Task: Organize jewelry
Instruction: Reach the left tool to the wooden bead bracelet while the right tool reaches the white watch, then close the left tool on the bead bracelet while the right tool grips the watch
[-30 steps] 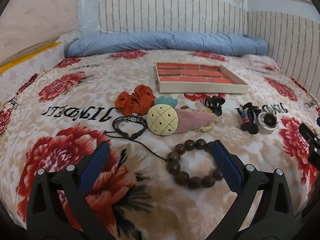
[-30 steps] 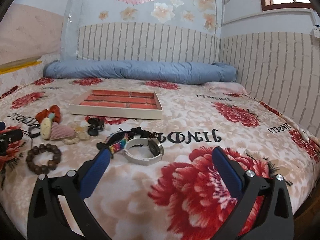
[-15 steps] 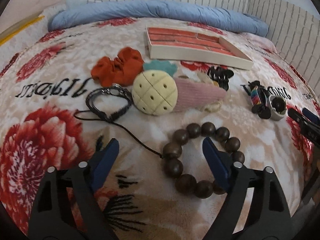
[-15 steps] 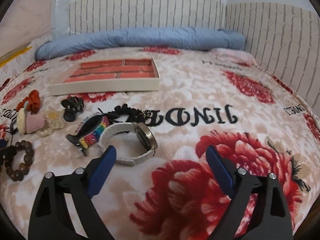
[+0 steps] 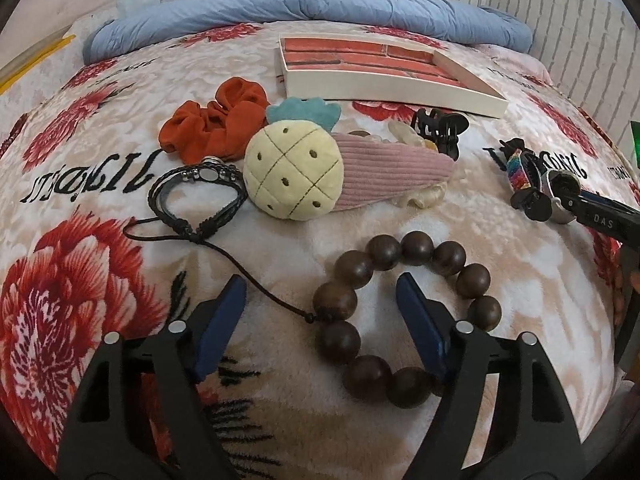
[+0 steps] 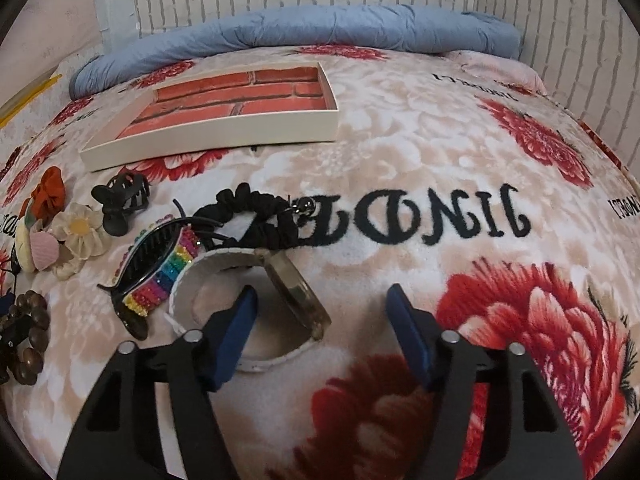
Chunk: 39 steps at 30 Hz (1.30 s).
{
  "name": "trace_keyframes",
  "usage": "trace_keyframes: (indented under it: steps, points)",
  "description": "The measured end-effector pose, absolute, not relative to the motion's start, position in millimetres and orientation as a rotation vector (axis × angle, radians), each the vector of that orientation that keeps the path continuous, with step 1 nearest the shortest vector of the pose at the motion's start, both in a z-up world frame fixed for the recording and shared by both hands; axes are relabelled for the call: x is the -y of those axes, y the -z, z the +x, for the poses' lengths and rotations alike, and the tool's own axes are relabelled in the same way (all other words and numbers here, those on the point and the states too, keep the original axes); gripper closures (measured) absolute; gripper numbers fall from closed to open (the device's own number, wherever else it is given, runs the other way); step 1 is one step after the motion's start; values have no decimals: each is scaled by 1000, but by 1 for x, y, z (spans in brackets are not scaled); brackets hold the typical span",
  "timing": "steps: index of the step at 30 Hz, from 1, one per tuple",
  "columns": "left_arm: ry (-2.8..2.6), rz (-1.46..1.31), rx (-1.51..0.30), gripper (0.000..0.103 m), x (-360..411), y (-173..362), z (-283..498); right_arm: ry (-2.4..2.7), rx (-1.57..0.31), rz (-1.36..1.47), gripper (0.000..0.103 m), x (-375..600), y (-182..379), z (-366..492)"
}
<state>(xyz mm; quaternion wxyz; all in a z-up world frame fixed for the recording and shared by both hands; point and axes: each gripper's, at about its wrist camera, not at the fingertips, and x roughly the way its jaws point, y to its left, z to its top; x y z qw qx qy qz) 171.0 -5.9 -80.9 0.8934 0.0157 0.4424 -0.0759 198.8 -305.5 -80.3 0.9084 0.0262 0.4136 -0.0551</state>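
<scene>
A brown wooden bead bracelet (image 5: 404,312) lies on the floral blanket. My left gripper (image 5: 320,300) is open and low over it, the right finger inside the ring, the left finger outside its left side. A white-strap watch (image 6: 256,304) lies beside a rainbow hair clip (image 6: 160,276). My right gripper (image 6: 322,308) is open, its left finger inside the strap loop, the watch face between the fingers. The brick-patterned tray (image 5: 384,68) sits further back and also shows in the right wrist view (image 6: 224,108).
A black cord bracelet (image 5: 200,196), orange scrunchie (image 5: 216,120), pineapple plush clip (image 5: 296,172) and black claw clip (image 5: 440,128) lie before the tray. A black scrunchie (image 6: 256,212) and flower clip (image 6: 80,232) lie near the watch. A blue bolster (image 6: 304,28) lines the wall.
Both grippers moved forward and down. The left now straddles the bead bracelet's left side; the right now has the watch between its fingers.
</scene>
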Motion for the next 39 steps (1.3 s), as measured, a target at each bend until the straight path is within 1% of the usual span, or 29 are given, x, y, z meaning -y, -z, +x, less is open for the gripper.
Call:
trace_keyframes:
  steps: [4,6,8,12,14,15,16,17,18,19,21,26,27,28,39]
  points:
    - [156,38,-918,36,6,81,173,107,-862,58,48,306,82,202]
    - [159,36,-919,37,5,81,173,108,-866,61,54,307,82,204]
    - [161,34,-919,39,5,81,174,106,-868,70,56,308,82,205]
    - [157,43,-913,49,4,80,173,87,-866,67,64,306,82,205]
    - [159,47,-909,52,5,81,173,82,-865,62,67,304,82,205]
    - [160,47,-908,55,4,80,172,78,-865,61,71,305,82,205]
    - [158,47,-904,61,4,80,171,70,-863,62,73,304,82,205]
    - [160,48,-901,65,4,79,169,62,-861,62,79,303,81,204]
    - [163,51,-898,71,4,79,168,61,-859,61,80,303,81,203]
    - [161,61,-895,74,4,79,167,59,-858,62,80,302,81,203]
    - [165,62,-893,76,4,78,166,54,-858,68,81,304,81,202]
    - [191,26,-876,78,-2,75,162,51,-846,70,84,304,78,197]
    - [203,31,-867,80,-1,74,160,52,-841,66,84,304,77,196]
    - [210,35,-860,84,-1,73,158,52,-837,64,84,303,76,194]
    - [291,-16,-785,84,-6,53,143,58,-803,73,86,305,68,186]
